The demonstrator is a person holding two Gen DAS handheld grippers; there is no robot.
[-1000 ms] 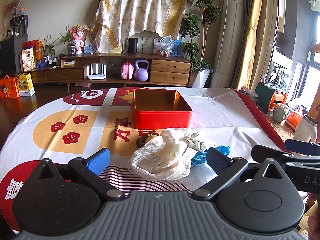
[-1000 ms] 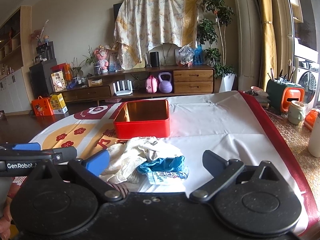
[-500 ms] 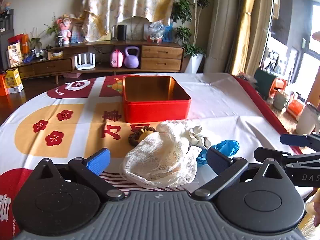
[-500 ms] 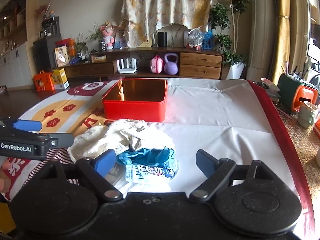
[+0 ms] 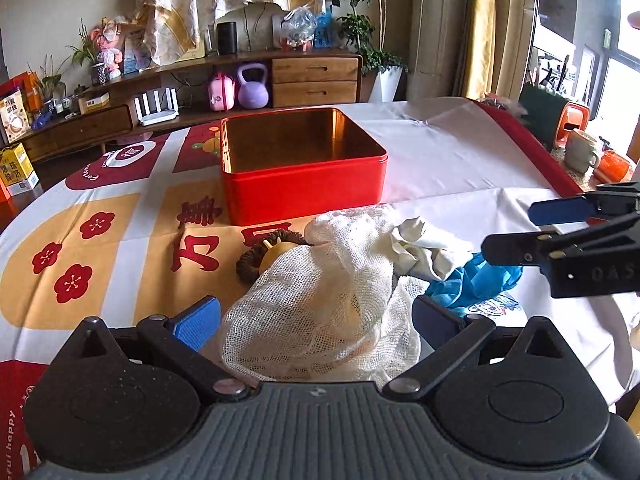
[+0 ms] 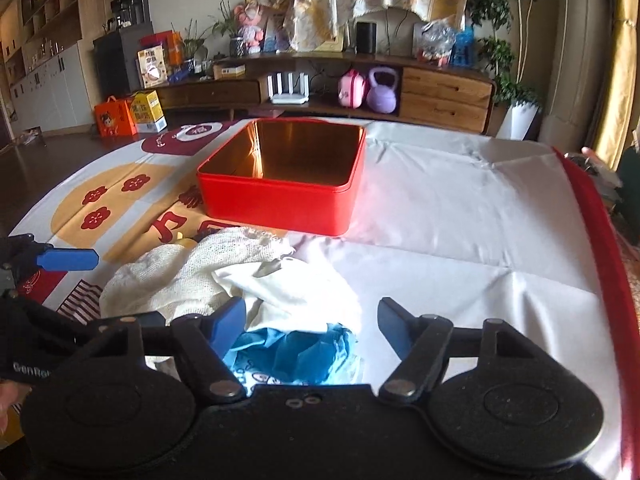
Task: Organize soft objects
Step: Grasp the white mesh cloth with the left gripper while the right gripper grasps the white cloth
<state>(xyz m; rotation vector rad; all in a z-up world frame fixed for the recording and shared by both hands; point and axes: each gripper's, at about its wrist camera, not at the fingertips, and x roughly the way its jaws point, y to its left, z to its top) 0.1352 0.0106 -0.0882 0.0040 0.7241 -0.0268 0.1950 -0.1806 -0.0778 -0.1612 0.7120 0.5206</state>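
Note:
An open red tin with a gold inside stands on the table, with nothing visible in it. In front of it lies a heap of soft things: a white mesh cloth, a crumpled white glove, a blue glove on a printed packet, and a brown hair tie. My left gripper is open, its fingers either side of the mesh cloth. My right gripper is closing over the blue glove, pads apart from it.
The table wears a white cloth with red and orange prints and a red border. A mug and orange items stand on a side surface at the right. A wooden sideboard lines the far wall.
Both grippers have come down and forward onto the heap, which looms larger. The right gripper's fingers have narrowed. The mesh cloth now lies between the left fingers.

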